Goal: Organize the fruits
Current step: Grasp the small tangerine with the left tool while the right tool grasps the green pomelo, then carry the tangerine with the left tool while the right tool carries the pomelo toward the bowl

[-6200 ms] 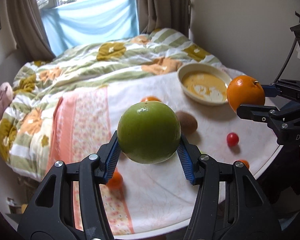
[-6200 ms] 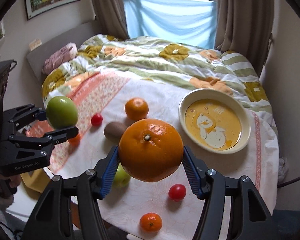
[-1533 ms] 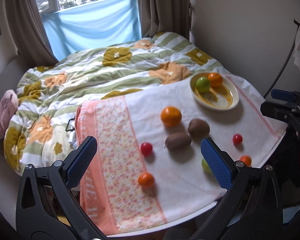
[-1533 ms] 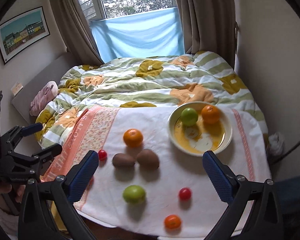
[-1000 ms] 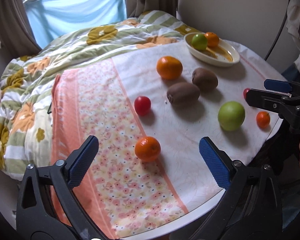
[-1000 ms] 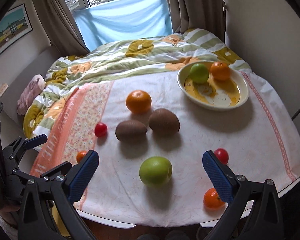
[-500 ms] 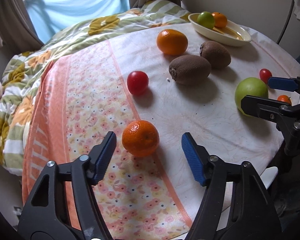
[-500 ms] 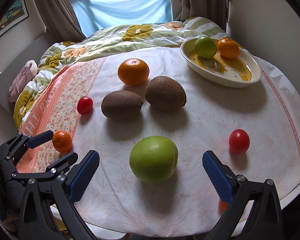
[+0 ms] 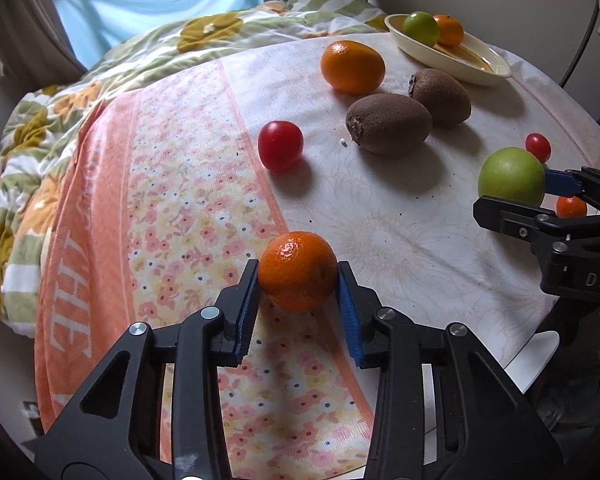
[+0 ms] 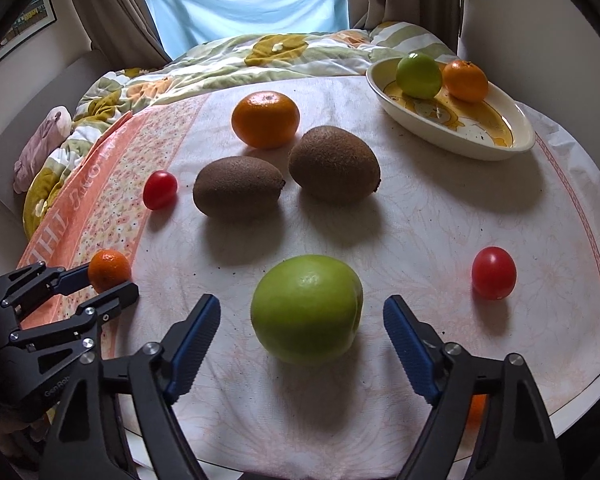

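Left tool (image 9: 298,280): clenched on the small mandarin (image 9: 297,270), which sits low on the flowered cloth (image 9: 172,208) at the near edge of the surface (image 10: 440,216).
Right tool (image 10: 302,328): released, jaws wide on either side of the green apple (image 10: 306,310), touching neither flank.
Key relation: apple lies straight ahead between the right tool's pads, so closing in place should take it.
Middle: two kiwis (image 10: 284,178), an orange (image 10: 265,119), cherry tomatoes.
Far: dish (image 10: 496,148) far right, nearer the right tool, holding one green fruit and one orange.
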`<state>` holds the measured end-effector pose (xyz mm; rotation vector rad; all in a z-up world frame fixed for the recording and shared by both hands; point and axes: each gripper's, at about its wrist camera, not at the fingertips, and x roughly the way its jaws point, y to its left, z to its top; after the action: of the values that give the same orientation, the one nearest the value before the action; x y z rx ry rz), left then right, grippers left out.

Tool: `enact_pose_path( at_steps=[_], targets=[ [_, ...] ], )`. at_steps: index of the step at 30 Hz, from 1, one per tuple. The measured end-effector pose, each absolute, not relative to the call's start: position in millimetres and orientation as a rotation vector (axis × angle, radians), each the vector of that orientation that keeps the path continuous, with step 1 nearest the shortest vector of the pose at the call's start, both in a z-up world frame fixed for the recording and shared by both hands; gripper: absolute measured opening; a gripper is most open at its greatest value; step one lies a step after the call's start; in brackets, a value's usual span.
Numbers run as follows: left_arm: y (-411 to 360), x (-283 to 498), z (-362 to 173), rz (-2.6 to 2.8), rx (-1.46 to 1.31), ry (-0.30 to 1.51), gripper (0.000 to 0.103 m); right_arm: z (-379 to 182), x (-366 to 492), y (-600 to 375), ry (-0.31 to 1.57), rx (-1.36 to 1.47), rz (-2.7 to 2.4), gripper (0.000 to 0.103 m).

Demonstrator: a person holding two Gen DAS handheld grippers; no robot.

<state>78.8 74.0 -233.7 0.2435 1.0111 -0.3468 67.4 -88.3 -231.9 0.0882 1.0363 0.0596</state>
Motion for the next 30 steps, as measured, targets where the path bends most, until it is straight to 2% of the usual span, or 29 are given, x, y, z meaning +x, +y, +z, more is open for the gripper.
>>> enact_pose_path(
  at_steps=[6,18,30],
  targets=[
    [75.1,75.9,-233.2,-0.344,0.238,1.016,0.040,-234.4,66.4,-87.6,1.043,0.077,0.054,0.072],
    [76.8,75.4,-222.9,-0.343,0.233,0.996,0.040,-236.0,71.8,-83.3,1.037,0.032,0.065,0.049],
    [79.4,83.1,-202.5,-0.341,0.233,0.967,0.040,-220.4,79.0,-75.3,1.004,0.030,0.112,0.049]
  ],
)
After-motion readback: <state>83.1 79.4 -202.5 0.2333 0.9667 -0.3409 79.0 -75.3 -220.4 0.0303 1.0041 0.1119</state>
